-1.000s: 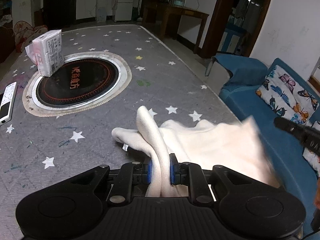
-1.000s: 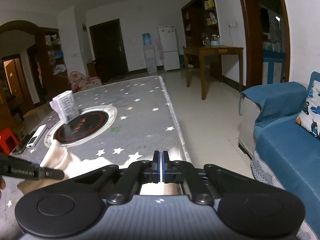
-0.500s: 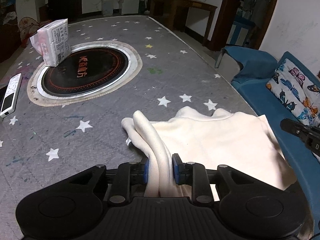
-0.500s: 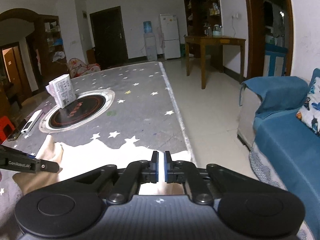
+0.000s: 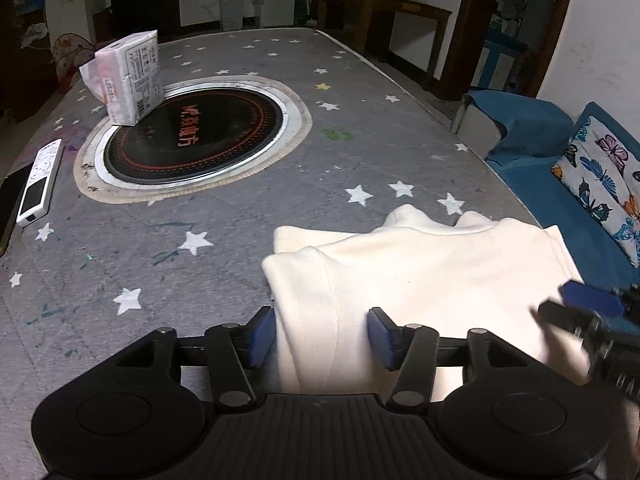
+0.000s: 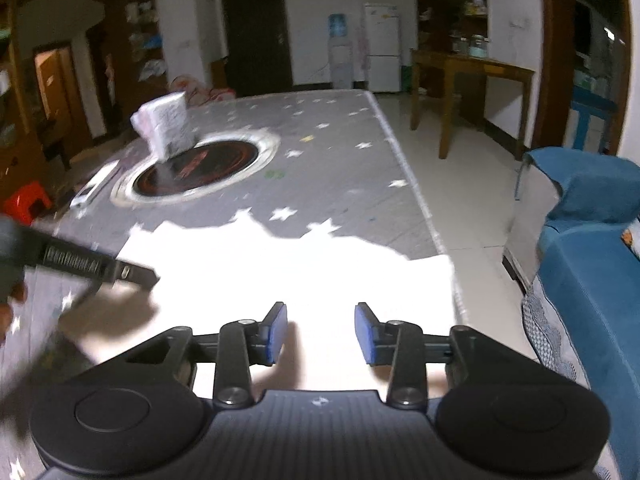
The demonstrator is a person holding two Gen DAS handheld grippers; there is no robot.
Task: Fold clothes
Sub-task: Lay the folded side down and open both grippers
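Both grippers have just let go. A second ago the left gripper [image 5: 316, 336] pinched a bunched fold of the cream garment [image 5: 420, 268], and the right gripper [image 6: 320, 334] had its pads pressed together at the garment's edge; now both sets of jaws have just been opening and stand spread, pads clear of the cloth. The garment lies between the left pads, loose, its left edge just beside the left one; under the right gripper it runs below the open jaws, overexposed there, so whether it touches a pad I cannot tell.

The raised ridge of cloth seen earlier has dropped flat. The garment now rests on the near right part of the star-patterned table [image 5: 224, 220], doubled over on itself, with a layered edge at its left and its right edge hanging a little past the table's side toward the blue sofa [image 5: 560, 200]. Far left, the round hob [image 5: 192, 140], the packet [image 5: 128, 76] and the remote [image 5: 38, 184] lie well apart from it.

My reading: one fold has been laid down and released. The bundle is still wide, so another fold probably follows, needing a fresh grasp on an edge.
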